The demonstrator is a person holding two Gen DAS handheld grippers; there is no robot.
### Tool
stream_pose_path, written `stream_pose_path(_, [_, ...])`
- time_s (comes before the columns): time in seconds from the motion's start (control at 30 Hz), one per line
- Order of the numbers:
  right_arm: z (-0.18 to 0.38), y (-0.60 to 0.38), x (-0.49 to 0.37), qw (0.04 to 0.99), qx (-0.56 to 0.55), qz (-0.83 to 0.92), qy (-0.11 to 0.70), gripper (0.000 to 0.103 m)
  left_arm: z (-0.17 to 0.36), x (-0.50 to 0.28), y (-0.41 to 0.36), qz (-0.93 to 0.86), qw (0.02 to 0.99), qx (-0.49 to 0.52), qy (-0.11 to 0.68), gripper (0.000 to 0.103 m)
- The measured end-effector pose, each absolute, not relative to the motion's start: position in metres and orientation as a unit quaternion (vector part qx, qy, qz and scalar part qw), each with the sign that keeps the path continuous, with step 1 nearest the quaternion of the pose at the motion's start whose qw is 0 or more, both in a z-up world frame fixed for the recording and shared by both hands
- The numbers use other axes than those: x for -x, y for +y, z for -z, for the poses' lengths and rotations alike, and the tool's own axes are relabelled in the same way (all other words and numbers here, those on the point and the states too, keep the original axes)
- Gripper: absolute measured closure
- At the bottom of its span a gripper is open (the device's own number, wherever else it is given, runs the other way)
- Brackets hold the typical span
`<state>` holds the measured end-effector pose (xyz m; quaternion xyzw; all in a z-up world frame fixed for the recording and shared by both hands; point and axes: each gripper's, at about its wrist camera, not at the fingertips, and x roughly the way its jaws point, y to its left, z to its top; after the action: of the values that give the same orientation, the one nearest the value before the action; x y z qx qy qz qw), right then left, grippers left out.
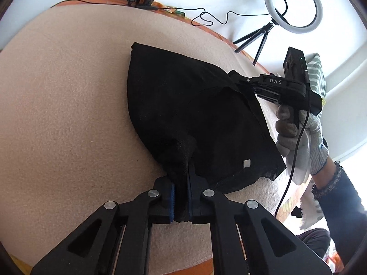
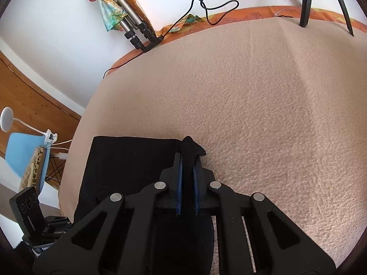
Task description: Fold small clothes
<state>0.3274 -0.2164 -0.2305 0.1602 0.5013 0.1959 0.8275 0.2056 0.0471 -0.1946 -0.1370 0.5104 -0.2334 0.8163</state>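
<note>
we have the black garment [image 1: 195,114] lying on the beige blanket [image 1: 68,114], toward the blanket's right edge in the left wrist view. its long axis runs from our left gripper [image 1: 182,197] diagonally away to a far corner at the upper left of the cloth. our left gripper is clamped on a bunched near corner, the cloth pinched between the blue pads [image 1: 172,202]. our right gripper [image 2: 187,183] is closed on another corner, a peak of fabric poking out past the fingertips; in the left wrist view it [image 1: 238,80] bites the cloth's right side, held by a gloved hand [image 1: 298,137]. a small white tag [image 1: 246,163] shows near the hem. bare blanket spreads wide to the left and beyond the cloth. a ring light [image 1: 292,4] on a tripod stands past the far edge, near a loose cable [image 1: 206,18].
</note>
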Motion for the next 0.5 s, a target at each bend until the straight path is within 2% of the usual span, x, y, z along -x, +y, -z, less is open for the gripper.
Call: stream_pose_path(0.5, [0.169, -0.209, -0.304, 0.865, -0.12, -0.185, 0.451, 0.096, 0.168, -0.196, 0.044, 0.24, 0.848, 0.12, 0.458, 0.098])
